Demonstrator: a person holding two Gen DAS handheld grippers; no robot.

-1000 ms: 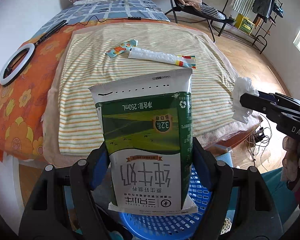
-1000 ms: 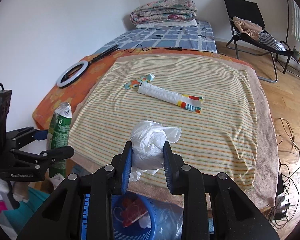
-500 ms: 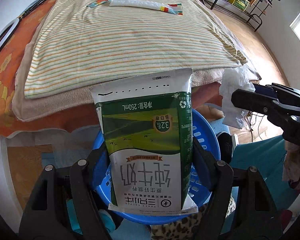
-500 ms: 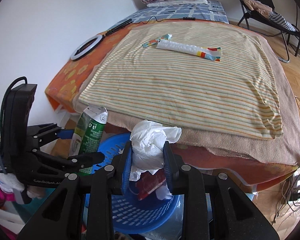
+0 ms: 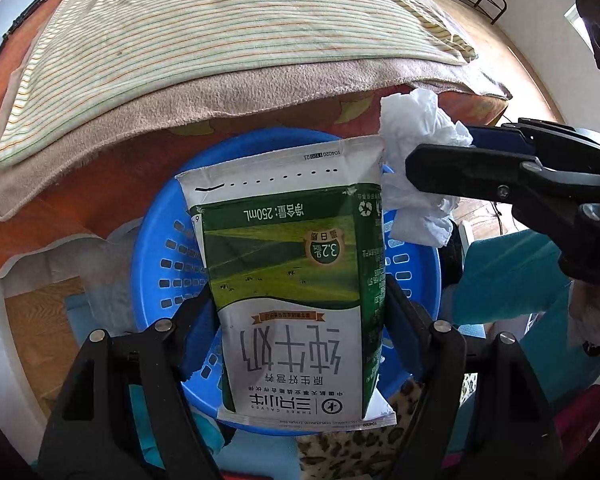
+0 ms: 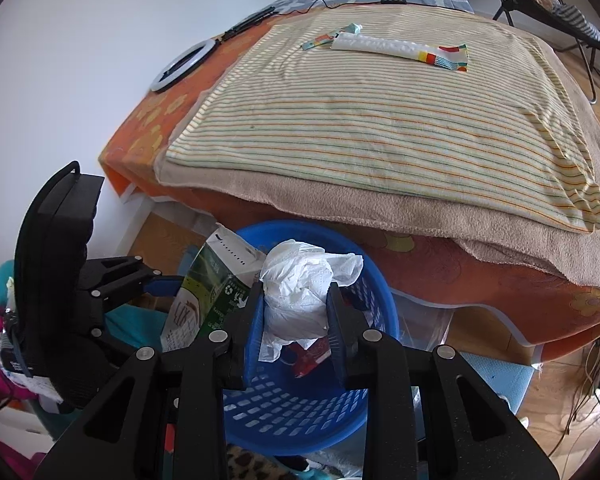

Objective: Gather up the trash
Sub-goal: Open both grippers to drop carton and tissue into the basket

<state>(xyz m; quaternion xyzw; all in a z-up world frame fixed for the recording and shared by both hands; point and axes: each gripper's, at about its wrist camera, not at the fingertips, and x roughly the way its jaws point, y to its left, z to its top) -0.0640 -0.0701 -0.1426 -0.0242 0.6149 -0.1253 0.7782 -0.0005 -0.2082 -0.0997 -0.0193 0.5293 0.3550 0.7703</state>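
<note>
Left wrist view puts the green-and-white milk carton point(image 5: 296, 268) at its centre, printed text upside down, clamped between the two fingers of the left gripper point(image 5: 296, 320) above the blue perforated basket point(image 5: 160, 248), which sits on the floor just against the foot of the bed. To its right the right gripper point(image 5: 424, 178) pinches a crumpled white tissue point(image 5: 416, 148) close beside the carton's top corner; whether they touch is unclear. Right wrist view shows what the first cannot: inside the blue basket point(image 6: 300, 408) lies a red wrapper point(image 6: 312, 356), and up on the striped blanket point(image 6: 380, 120) a long white wrapper point(image 6: 384, 46) and a small teal one point(image 6: 332, 38) lie just beside each other. From here the tissue point(image 6: 304, 296) fills the narrow gap between the right gripper point(image 6: 296, 312) fingers, over the basket's opening, while the carton point(image 6: 208, 288) tilts in the left gripper point(image 6: 156, 284) just to its left. A ring light point(image 6: 182, 66) rests on the orange sheet point(image 6: 148, 120).
</note>
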